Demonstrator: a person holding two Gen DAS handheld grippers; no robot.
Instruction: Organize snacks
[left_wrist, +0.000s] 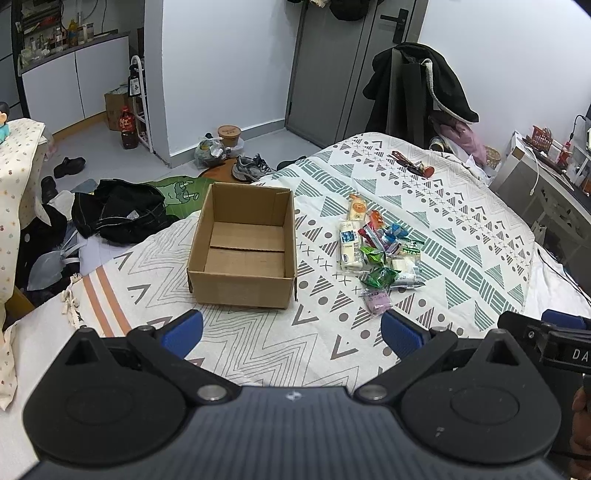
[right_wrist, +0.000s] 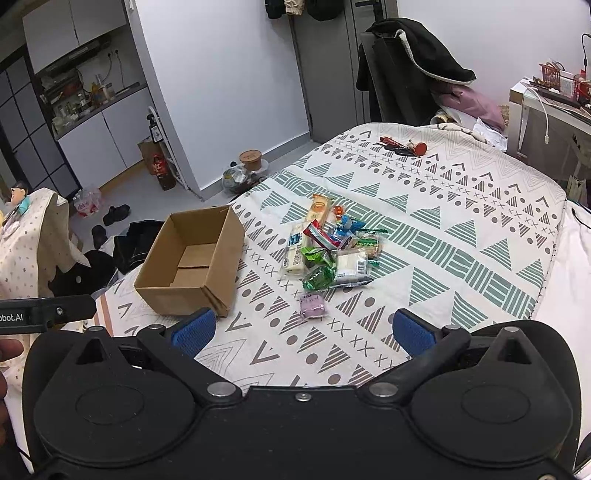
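Brown box (left_wrist: 242, 247), teal-grey geometric blanket (left_wrist: 461, 236), possibly lilac packet (left_wrist: 377, 300)

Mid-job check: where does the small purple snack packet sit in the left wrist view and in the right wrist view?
Left wrist: purple snack packet lies right of centre, at the near end of the snack pile, right of the cardboard box.
Right wrist: purple snack packet lies near centre, right of the box's near corner.
Shared landmark: the open cardboard box on the patterned bedspread.

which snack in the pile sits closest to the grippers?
The purple packet, lying alone at the pile's near edge, just in front of the green wrapper. All the other snacks lie farther back; both grippers are open and empty.
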